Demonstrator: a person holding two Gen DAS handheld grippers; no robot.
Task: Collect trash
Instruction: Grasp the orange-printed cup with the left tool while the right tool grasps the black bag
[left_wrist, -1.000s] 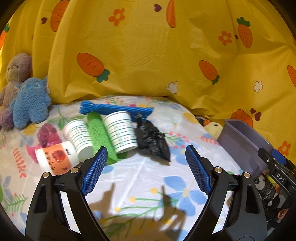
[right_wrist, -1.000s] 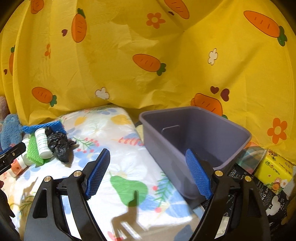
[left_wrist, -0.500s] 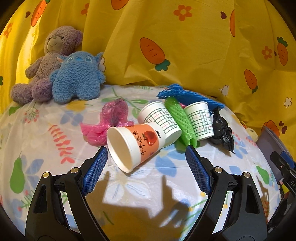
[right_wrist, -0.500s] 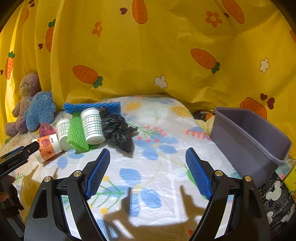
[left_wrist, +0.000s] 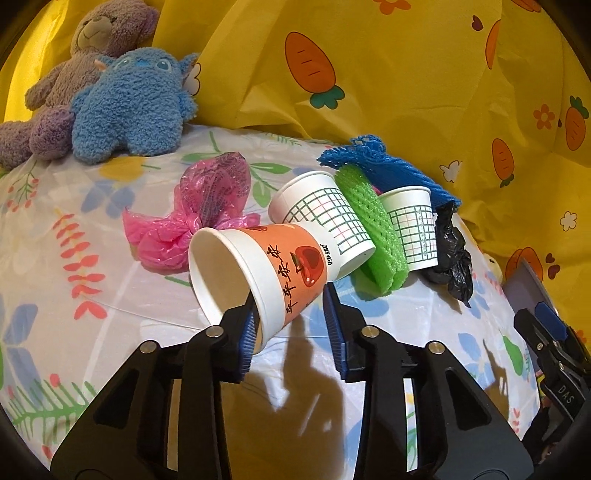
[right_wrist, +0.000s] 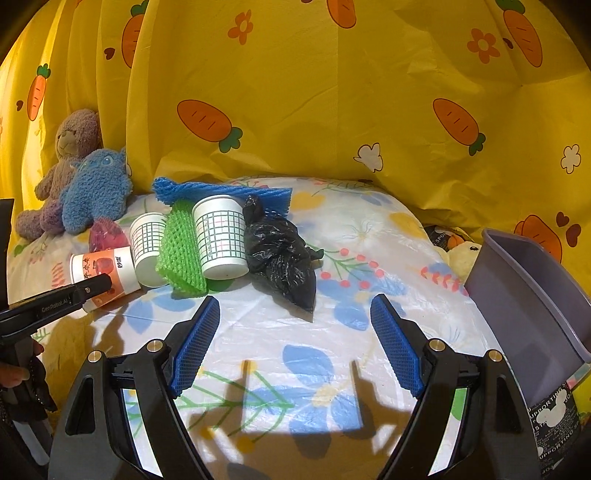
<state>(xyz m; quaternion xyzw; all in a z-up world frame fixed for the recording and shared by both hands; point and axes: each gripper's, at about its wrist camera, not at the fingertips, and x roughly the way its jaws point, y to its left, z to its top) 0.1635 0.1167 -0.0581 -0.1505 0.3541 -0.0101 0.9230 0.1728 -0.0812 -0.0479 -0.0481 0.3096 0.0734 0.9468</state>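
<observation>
Left gripper (left_wrist: 291, 314): jaws just closing, one finger inside the rim of the orange cup (left_wrist: 258, 273), the other outside its wall. Right gripper (right_wrist: 295, 347): spread wide, nothing between. Ahead of it: black bag (right_wrist: 280, 258); to its right: grey bin (right_wrist: 535, 295).

Orange paper cup (left_wrist: 269, 273) lies tipped beside 2 checked cups (left_wrist: 325, 214), nets, bags.

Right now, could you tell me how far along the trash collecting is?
Nothing looks binned: what shows of the grey bin looks empty. In hand: the left gripper has just been closing around the orange cup's rim wall. The right gripper is open and empty. Left: two checked cups, green netting, blue netting, black bag, pink bag.
</observation>
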